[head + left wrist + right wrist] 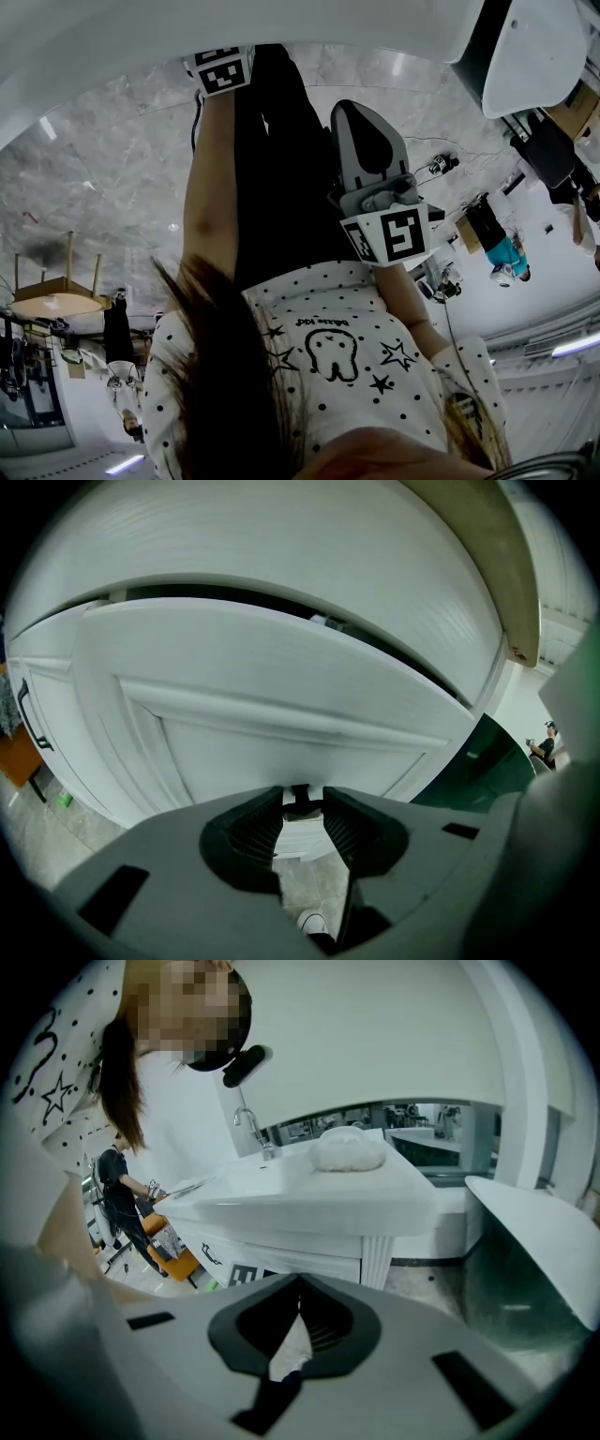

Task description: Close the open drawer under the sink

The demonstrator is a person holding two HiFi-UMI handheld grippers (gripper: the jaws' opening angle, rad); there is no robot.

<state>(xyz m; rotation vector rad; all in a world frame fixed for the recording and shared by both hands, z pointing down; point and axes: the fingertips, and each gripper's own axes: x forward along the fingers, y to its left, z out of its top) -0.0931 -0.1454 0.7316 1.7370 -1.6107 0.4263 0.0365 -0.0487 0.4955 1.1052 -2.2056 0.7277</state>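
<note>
The left gripper view is filled by the white panelled drawer front (281,686). A dark gap (281,607) runs between its top and the counter above, so it stands out a little. My left gripper (302,801) is right at the panel, its jaws shut on the small dark drawer handle (300,794). In the head view only that gripper's marker cube (220,70) shows, at the top. My right gripper (300,1283) is shut and empty, held back from the white sink counter (309,1194). In the head view the right gripper (361,112) hangs beside my black trouser leg.
A faucet (251,1129) and a white bundle (347,1147) are on the counter. A black cabinet handle (211,1252) and a square marker tag (242,1275) show below it. An orange chair (173,1258) and another person (117,1194) are at the left. A white slab (544,1232) juts in at the right.
</note>
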